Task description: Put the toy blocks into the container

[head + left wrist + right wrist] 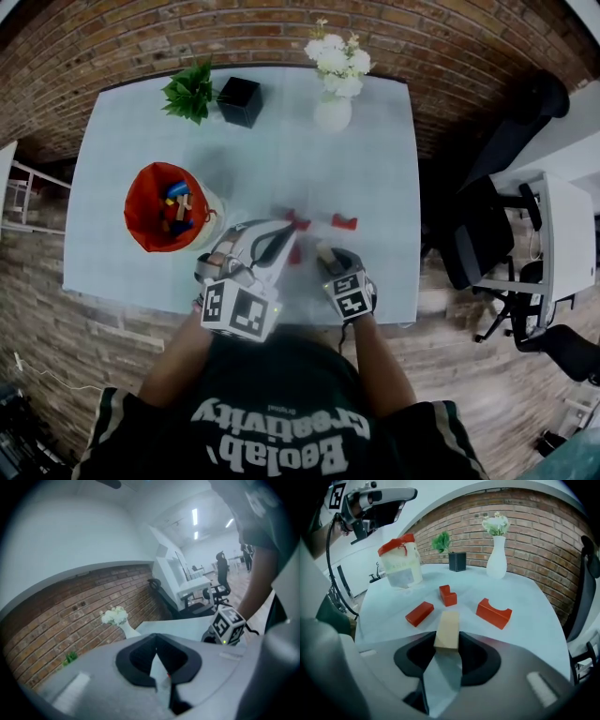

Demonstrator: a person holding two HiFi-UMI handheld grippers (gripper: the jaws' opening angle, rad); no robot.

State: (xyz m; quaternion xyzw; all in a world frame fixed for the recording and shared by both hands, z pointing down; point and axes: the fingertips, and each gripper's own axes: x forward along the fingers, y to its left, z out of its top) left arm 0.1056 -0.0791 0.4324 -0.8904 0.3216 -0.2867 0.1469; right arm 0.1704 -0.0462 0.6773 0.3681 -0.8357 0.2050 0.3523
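- Straddling the tan block (447, 629): right tongs (448, 640), about half open, one jaw along each long side of its near end, not visibly squeezing.
- Tan block: lies flat on the tabletop (525, 597), nearest the person. Probably light, rigid, smooth-faced wood. Best pinched across its parallel long sides, nearer mid-length so it cannot swing.
- Left tongs (156, 649): tips together, nothing held, carried above the tabletop.
- Red pieces beyond: oblong block (419, 613), notched block (448, 595), arched block (493, 613). Each lies apart from the others on the tabletop.
- Container (400, 569): far left, well apart from these, with several blocks already inside.
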